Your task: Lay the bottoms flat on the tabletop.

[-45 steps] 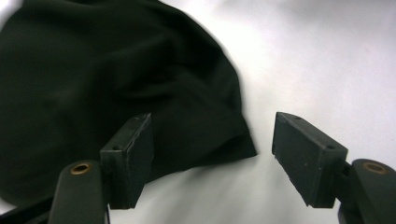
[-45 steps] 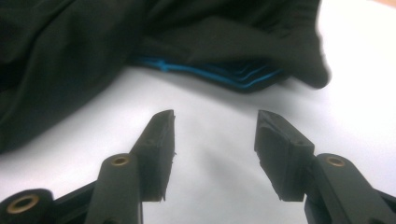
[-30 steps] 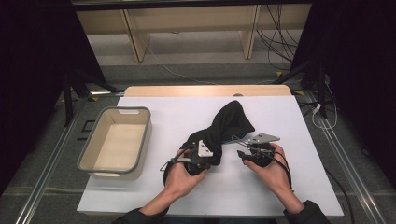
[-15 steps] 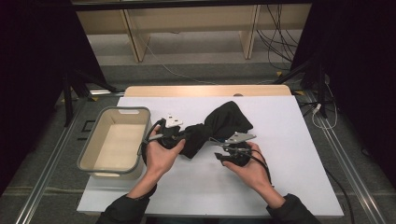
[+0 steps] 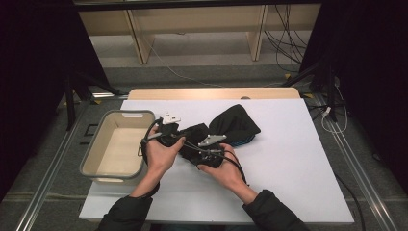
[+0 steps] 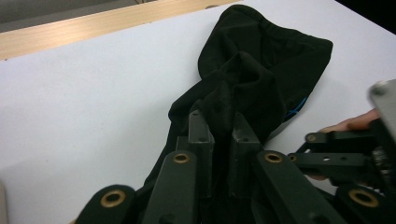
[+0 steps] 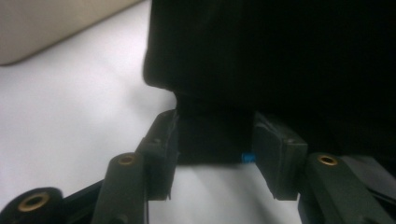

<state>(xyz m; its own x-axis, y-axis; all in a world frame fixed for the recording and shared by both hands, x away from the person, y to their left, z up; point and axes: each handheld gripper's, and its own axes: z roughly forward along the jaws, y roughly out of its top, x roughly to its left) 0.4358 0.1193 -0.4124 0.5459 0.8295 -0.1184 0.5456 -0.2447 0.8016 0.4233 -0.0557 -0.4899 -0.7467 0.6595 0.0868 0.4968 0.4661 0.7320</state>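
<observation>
A black cloth (image 5: 235,122) with a small blue mark lies bunched on the white table (image 5: 298,159), drawn out toward the left. My left gripper (image 5: 186,133) is shut on a raised fold of the cloth (image 6: 261,60), which sits pinched between its jaws (image 6: 219,123). My right gripper (image 5: 192,148) sits just in front of it, beside the left hand. Its jaws (image 7: 215,135) have just been opening a little, and a thick edge of the cloth (image 7: 280,56) still fills the gap between them, touching both pads.
A beige tray (image 5: 91,154) stands at the table's left edge, close to the left hand, and its rim (image 7: 46,28) shows in the right gripper view. A wooden strip (image 5: 211,93) runs along the far edge. Bare table stretches to the right.
Both hands have moved left toward the tray. The cloth, held up as a bunch between them before, is now pulled out lower and leftward.
</observation>
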